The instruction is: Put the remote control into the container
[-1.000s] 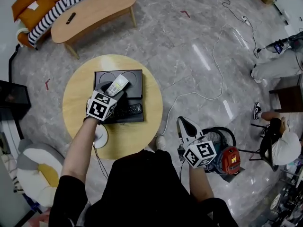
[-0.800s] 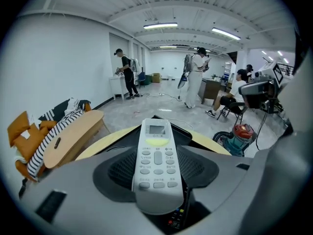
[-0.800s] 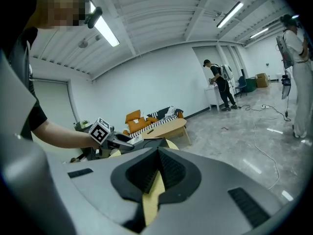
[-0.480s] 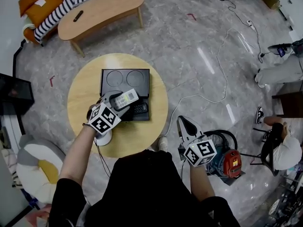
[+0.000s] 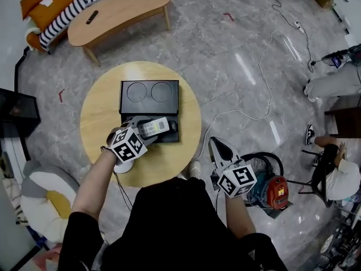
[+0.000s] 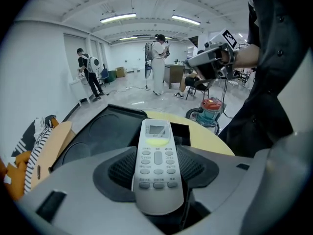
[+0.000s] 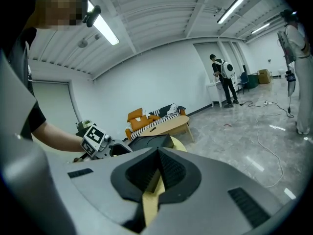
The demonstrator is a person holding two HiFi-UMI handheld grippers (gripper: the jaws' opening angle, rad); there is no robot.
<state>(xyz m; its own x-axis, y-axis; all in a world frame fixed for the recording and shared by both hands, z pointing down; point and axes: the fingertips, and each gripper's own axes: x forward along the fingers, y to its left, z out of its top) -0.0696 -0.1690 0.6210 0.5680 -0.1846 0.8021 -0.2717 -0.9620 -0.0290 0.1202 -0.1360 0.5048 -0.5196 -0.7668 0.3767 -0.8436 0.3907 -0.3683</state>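
Note:
A white remote control (image 5: 154, 127) with grey buttons lies across the near edge of the black container (image 5: 169, 103), which has two round recesses and stands on the round yellow table (image 5: 98, 114). My left gripper (image 5: 148, 126) is shut on the remote, whose screen end points right. In the left gripper view the remote (image 6: 155, 163) sticks out between the pads, above the container (image 6: 105, 129), with my left gripper (image 6: 156, 180) clamped on its button end. My right gripper (image 5: 221, 150) hangs off the table beside my body, shut and empty, its pads meeting in the right gripper view (image 7: 155, 176).
A black remote (image 5: 169, 131) lies in the container's near section. A white round puck (image 5: 123, 164) with a cable sits on the table under my left wrist. On the floor to the right are a red vacuum (image 5: 275, 189) and a white cable (image 5: 265, 95). A wooden coffee table (image 5: 121, 7) stands far back.
My left gripper has drawn back from over the container's middle toward its near edge, carrying the white remote, which has turned to point right. The right gripper has stayed put.

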